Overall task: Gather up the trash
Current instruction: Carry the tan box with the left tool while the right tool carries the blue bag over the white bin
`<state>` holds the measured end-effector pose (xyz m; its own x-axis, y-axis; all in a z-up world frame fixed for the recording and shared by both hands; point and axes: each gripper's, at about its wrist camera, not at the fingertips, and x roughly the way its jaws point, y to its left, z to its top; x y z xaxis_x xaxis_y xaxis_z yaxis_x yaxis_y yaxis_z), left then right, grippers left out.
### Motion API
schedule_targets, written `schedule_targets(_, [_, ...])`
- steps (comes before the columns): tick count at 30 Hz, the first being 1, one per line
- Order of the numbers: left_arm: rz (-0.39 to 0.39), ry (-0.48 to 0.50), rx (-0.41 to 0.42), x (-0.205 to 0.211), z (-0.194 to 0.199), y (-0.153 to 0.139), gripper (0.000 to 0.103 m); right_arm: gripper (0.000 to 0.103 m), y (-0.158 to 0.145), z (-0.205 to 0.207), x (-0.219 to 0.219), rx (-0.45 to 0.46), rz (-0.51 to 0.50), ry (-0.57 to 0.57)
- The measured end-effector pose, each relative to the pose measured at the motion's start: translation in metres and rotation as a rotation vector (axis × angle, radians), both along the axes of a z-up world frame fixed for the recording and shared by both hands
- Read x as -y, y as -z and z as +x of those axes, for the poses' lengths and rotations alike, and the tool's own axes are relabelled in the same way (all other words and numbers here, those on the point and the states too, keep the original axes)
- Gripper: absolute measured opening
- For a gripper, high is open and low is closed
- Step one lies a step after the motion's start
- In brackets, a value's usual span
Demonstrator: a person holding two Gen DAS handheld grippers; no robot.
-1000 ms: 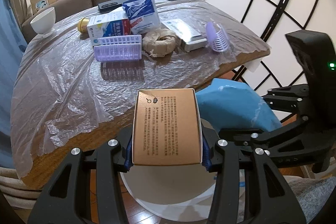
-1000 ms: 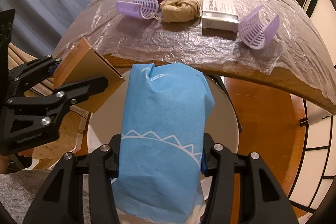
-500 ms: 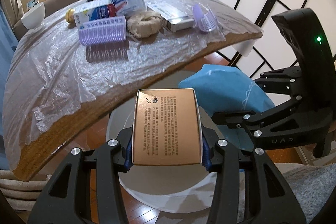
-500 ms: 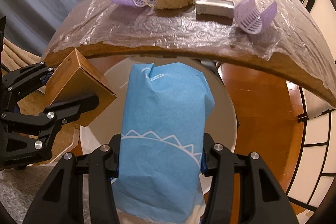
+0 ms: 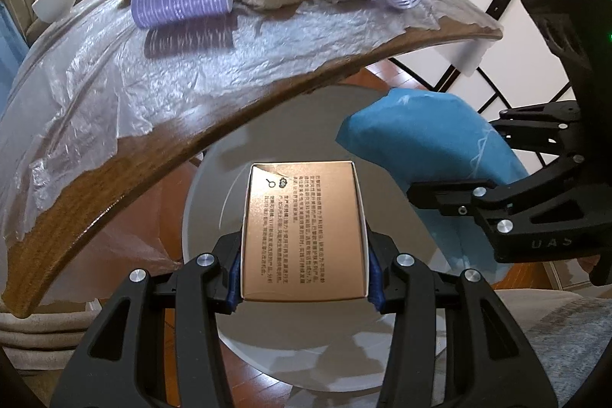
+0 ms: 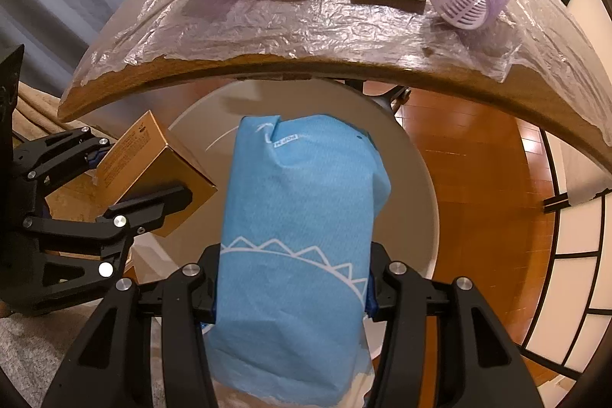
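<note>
the left gripper (image 5: 304,270) pinches a brown box (image 5: 304,230) tight between both fingers, held over the open white bin (image 5: 206,201) below the table (image 5: 153,155) edge. the right gripper (image 6: 292,285) is clamped on a blue packet (image 6: 298,236), also above the bin (image 6: 417,201). the box (image 6: 153,167) hangs just beside the packet (image 5: 420,140).

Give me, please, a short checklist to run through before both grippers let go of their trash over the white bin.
1. Left gripper shut on the brown box: ok.
2. Right gripper shut on the blue packet: ok.
3. Box over the white bin opening: ok.
4. Packet over the bin opening: ok.
5. Both loads clear of the table edge: ok.
6. Room inside the bin: cannot tell.
</note>
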<state>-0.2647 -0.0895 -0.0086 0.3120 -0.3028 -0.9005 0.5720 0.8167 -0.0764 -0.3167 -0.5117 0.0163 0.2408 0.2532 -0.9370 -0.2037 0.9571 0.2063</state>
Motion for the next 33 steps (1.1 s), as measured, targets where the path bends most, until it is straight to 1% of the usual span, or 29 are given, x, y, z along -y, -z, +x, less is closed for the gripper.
schedule_targets(11, [0.025, -0.021, -0.030, -0.003, 0.002, 0.021, 0.049, 0.050, 0.010, -0.001, 0.002, -0.016, -0.010, 0.003])
schedule_targets(20, [0.054, -0.016, -0.040, 0.006, 0.010, 0.032, 0.049, 0.050, 0.014, 0.000, 0.007, -0.028, -0.019, 0.003])
schedule_targets(24, [0.068, -0.014, -0.048, 0.010, 0.012, 0.039, 0.049, 0.050, 0.013, 0.002, 0.001, -0.031, -0.029, 0.001])
schedule_targets(25, [0.071, -0.014, -0.048, 0.011, 0.013, 0.046, 0.049, 0.050, 0.013, 0.003, 0.001, -0.031, -0.035, 0.000])
schedule_targets(33, [0.086, -0.016, -0.061, 0.020, 0.013, 0.059, 0.049, 0.050, 0.016, 0.004, -0.006, -0.031, -0.061, -0.013])
